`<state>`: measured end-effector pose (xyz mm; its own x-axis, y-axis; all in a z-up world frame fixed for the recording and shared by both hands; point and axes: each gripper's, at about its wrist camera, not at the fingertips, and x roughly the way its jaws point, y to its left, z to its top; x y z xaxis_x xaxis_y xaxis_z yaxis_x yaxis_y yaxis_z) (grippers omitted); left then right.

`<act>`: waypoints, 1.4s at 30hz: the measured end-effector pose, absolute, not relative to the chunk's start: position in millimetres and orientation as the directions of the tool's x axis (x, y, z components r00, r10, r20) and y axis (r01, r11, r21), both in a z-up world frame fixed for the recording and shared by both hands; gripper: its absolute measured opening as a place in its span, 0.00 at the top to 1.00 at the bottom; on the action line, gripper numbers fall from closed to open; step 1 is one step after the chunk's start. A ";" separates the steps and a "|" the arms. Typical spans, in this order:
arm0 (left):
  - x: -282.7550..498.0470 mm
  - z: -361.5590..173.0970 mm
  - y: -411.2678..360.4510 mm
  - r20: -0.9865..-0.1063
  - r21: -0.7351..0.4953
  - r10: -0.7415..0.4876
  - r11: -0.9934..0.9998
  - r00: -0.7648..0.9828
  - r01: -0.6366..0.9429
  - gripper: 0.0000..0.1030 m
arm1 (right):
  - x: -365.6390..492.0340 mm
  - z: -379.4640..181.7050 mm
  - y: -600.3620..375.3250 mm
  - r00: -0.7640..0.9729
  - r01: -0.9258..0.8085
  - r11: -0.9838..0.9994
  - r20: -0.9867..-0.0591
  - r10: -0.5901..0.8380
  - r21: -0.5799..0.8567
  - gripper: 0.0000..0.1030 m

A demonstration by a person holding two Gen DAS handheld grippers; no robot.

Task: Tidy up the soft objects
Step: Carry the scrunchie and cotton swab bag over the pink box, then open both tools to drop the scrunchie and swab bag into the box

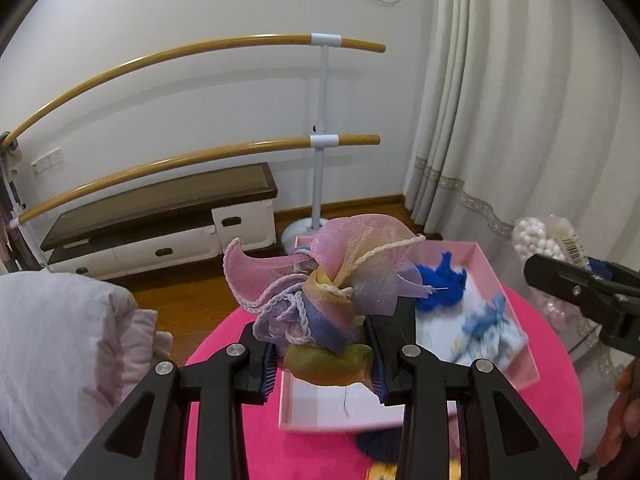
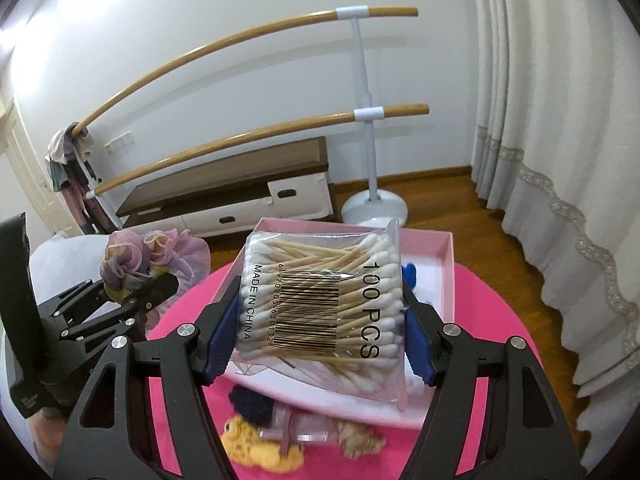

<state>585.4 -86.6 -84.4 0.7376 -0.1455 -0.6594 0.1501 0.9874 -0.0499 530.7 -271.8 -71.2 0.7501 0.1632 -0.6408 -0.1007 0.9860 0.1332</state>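
Observation:
My left gripper (image 1: pixel 322 356) is shut on a frilly pastel organza scrunchie (image 1: pixel 320 288), lifted above the pink box (image 1: pixel 516 304) on the round pink table (image 1: pixel 224 360). In the right wrist view the same scrunchie (image 2: pixel 156 256) hangs at the left in that gripper (image 2: pixel 136 284). My right gripper (image 2: pixel 316 340) is shut on a clear bag of cotton swabs (image 2: pixel 320 300), held above the box (image 2: pixel 448 264). That bag (image 1: pixel 540 238) also shows at the right edge of the left wrist view. Blue soft pieces (image 1: pixel 440 280) lie inside the box.
A navy knitted item (image 2: pixel 250 398), a yellow fuzzy item (image 2: pixel 256 446), a tan fuzzy one (image 2: pixel 360 442) and a clear plastic piece (image 2: pixel 296 432) lie on the table by the box. A pale pillow (image 1: pixel 60 340) sits left. A ballet barre (image 2: pixel 376 112), low cabinet (image 2: pixel 240 196) and curtain (image 2: pixel 560 160) stand behind.

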 end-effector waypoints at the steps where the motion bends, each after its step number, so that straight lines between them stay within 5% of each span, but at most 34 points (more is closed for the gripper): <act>1: 594.1 -83.9 -88.1 -0.663 -0.052 -0.147 0.987 0.734 0.150 0.67 | 540.3 -71.6 -272.9 0.745 -0.097 0.986 -0.647 0.163 0.136 0.35; 22: 740.9 -124.9 -110.4 -0.761 -0.076 -0.150 0.987 0.631 0.143 0.64 | 632.9 -119.5 -293.8 0.659 -0.046 0.979 -0.730 0.178 0.198 0.34; 24: 751.8 -129.7 -113.8 -0.767 -0.076 -0.149 0.987 0.624 0.142 0.61 | 637.7 -126.4 -295.0 0.648 -0.037 0.977 -0.739 0.182 0.208 0.33; 28: 763.4 -139.2 -116.2 -0.780 -0.036 -0.106 0.991 0.617 0.125 0.30 | 646.4 -136.2 -301.4 0.633 -0.014 0.974 -0.752 0.184 0.227 0.19; 30: 763.3 -142.0 -117.1 -0.779 -0.018 -0.087 0.993 0.621 0.117 0.26 | 645.0 -138.7 -305.0 0.634 0.001 0.974 -0.753 0.176 0.228 0.08; 33: 759.1 -140.2 -114.0 -0.772 -0.007 -0.069 0.995 0.632 0.099 0.20 | 638.5 -138.2 -308.3 0.639 0.010 0.973 -0.750 0.171 0.231 0.07; 37: 737.3 -131.4 -110.8 -0.736 0.028 -0.021 0.998 0.676 0.062 0.00 | 625.4 -130.6 -311.5 0.654 0.022 0.971 -0.738 0.165 0.236 0.00; 42: 700.2 -114.4 -108.8 -0.702 0.046 0.000 0.998 0.712 0.046 0.00 | 605.3 -115.1 -310.8 0.670 0.019 0.975 -0.726 0.153 0.223 0.00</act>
<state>700.2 -108.8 -114.4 0.7119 0.0000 -0.7023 0.0456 0.9979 0.0463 605.3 -310.8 -115.1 0.6700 0.1531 -0.7264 0.0192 0.9746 0.2231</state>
